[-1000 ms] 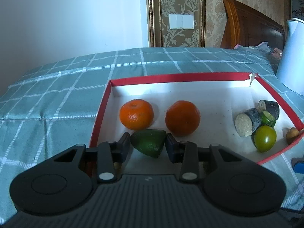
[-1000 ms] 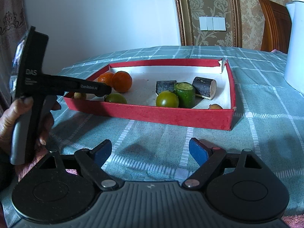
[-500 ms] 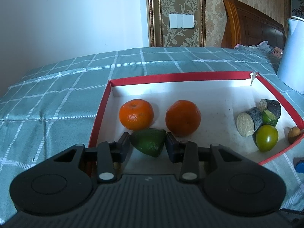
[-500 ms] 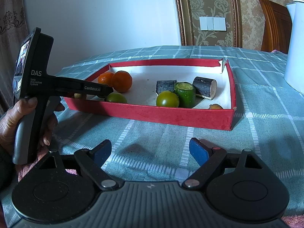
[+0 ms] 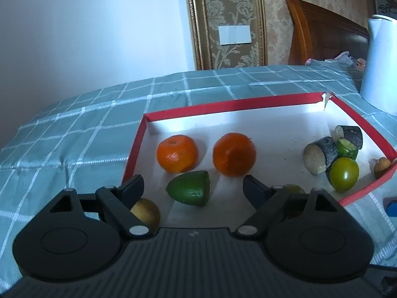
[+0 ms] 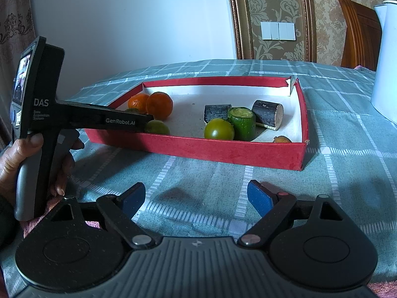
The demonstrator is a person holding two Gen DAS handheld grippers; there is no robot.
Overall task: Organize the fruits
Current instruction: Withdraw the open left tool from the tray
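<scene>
My left gripper (image 5: 193,186) is open over the near left part of the red box (image 5: 223,105). A green avocado half (image 5: 189,191) lies loose on the box floor between the jaws, touching neither. Two oranges (image 5: 177,152) (image 5: 234,154) sit just behind it. A small yellow fruit (image 5: 146,213) lies by the left finger, and another small green fruit (image 5: 294,188) is partly hidden behind the right finger. My right gripper (image 6: 196,197) is open and empty above the tablecloth in front of the box (image 6: 223,150).
At the box's right end are dark cut cylinders (image 5: 320,154), a green cucumber piece (image 5: 347,149), a green tomato (image 5: 345,173) and a small brown fruit (image 5: 382,166). A white jug (image 5: 382,62) stands at the far right. The table has a grey checked cloth (image 5: 74,136).
My left gripper has opened and let go of the avocado half, which now lies on the box floor. The gripper has pulled back and up slightly. The right gripper has stayed still.
</scene>
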